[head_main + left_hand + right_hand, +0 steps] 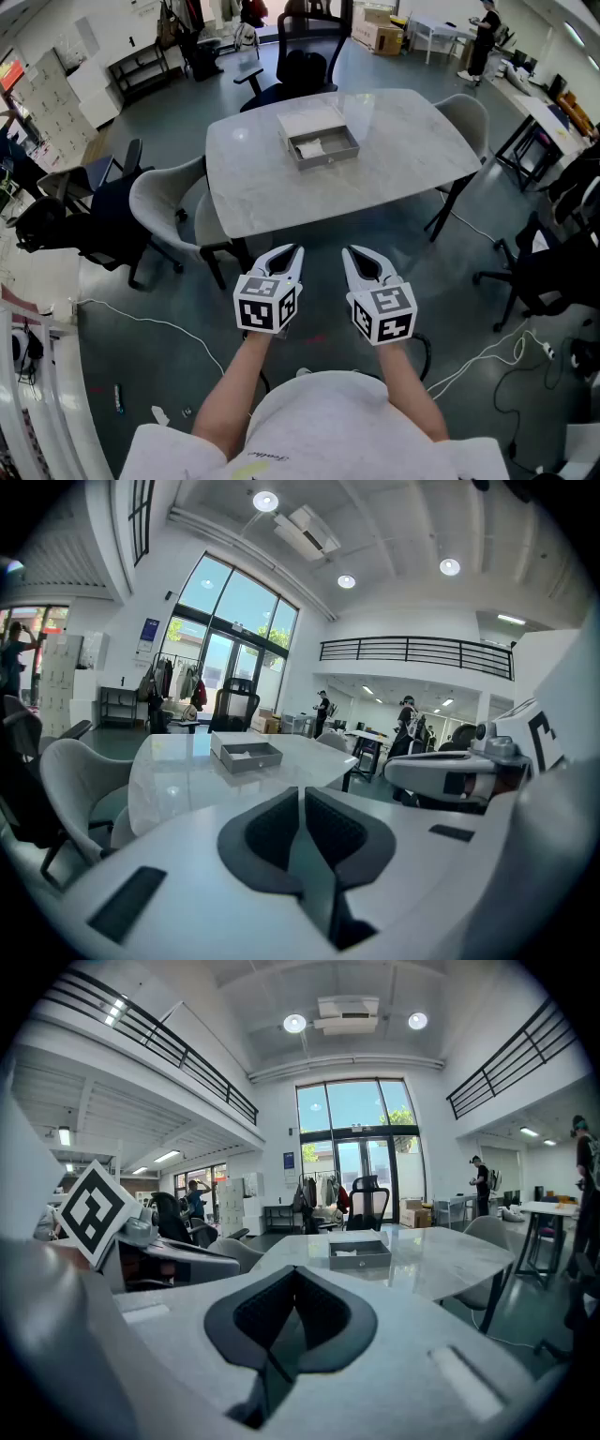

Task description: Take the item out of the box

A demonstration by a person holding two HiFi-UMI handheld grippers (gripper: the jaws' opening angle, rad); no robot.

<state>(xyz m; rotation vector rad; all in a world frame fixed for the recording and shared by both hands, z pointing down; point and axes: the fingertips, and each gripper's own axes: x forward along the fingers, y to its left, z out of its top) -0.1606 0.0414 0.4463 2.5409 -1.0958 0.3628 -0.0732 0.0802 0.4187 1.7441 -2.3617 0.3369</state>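
An open grey box [323,148] sits on the far half of the white marble table [394,178], with a white item [309,148] lying inside it and a white lid [307,122] behind it. The box also shows small and distant in the left gripper view [248,756] and the right gripper view [359,1253]. My left gripper [292,250] and right gripper [351,252] are held side by side over the floor, short of the table's near edge. Both are shut with nothing between the jaws [302,794] [293,1274].
A grey chair [164,202] stands at the table's left and another [466,117] at its right; a black office chair [305,56] is behind it. Another black chair [84,220] stands further left. Cables [159,323] trail on the floor. A person [485,37] stands far back.
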